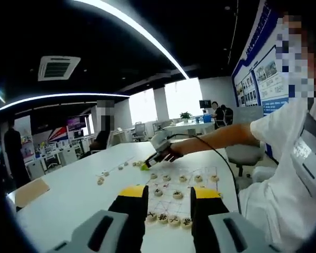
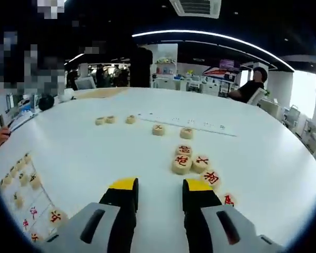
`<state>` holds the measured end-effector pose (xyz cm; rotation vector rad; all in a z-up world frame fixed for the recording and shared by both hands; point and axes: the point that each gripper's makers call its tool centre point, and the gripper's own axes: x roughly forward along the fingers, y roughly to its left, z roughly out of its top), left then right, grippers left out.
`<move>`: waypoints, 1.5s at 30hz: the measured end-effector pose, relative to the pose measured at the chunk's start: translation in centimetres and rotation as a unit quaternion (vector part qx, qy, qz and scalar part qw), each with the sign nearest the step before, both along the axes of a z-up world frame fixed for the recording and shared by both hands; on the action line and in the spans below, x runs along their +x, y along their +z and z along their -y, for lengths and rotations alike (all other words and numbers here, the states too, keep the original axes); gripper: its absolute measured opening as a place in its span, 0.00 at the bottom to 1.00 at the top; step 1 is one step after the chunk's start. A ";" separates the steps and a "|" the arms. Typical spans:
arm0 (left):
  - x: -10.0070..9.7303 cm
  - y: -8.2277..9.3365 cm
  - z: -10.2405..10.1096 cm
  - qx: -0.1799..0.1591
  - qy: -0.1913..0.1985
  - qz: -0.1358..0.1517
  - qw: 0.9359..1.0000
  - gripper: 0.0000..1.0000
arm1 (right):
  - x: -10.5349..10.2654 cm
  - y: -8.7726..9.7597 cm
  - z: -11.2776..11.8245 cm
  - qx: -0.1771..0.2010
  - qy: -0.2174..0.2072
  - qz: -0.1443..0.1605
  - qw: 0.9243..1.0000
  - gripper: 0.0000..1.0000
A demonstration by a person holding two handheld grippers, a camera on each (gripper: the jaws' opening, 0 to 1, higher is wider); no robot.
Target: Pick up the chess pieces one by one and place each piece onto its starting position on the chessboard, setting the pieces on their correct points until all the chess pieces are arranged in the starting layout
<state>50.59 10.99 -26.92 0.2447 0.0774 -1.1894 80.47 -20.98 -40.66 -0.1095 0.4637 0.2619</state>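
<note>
The left gripper [image 1: 168, 197] is held low over the near edge of the chessboard [image 1: 203, 174], its jaws apart and holding nothing. Round pieces [image 1: 168, 219] lie flat in a row between them. Further along the white table [image 1: 68, 184], the person's arm reaches out straight, with the other gripper near the loose pieces. The right gripper [image 2: 158, 190] also stands apart and empty above the table, pointing at a cluster of flat discs [image 2: 192, 161] with red characters face up.

Open office, dark ceiling

Curved light strips [image 1: 131, 26] and an air-conditioning vent [image 1: 58, 67] overhead; bright windows [image 1: 183, 98] behind desks; poster wall [image 1: 263, 79] beside the white worktop [image 2: 95, 153].
</note>
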 end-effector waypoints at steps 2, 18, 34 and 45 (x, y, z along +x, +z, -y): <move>0.1 0.0 0.0 0.001 0.001 0.002 1.000 0.34 | 0.4 0.0 0.0 0.000 -0.006 0.002 1.000 0.34; 0.0 0.1 0.4 0.004 -0.005 0.003 1.000 0.34 | 3.1 0.7 0.9 -0.032 0.002 0.017 0.999 0.18; 0.1 0.2 0.8 0.004 -0.007 0.003 1.000 0.34 | -4.0 4.1 -0.1 -0.027 0.099 0.042 0.994 0.18; 0.1 0.0 0.6 0.003 -0.004 0.000 1.000 0.34 | -12.1 2.4 -3.8 -0.030 0.228 0.010 0.973 0.19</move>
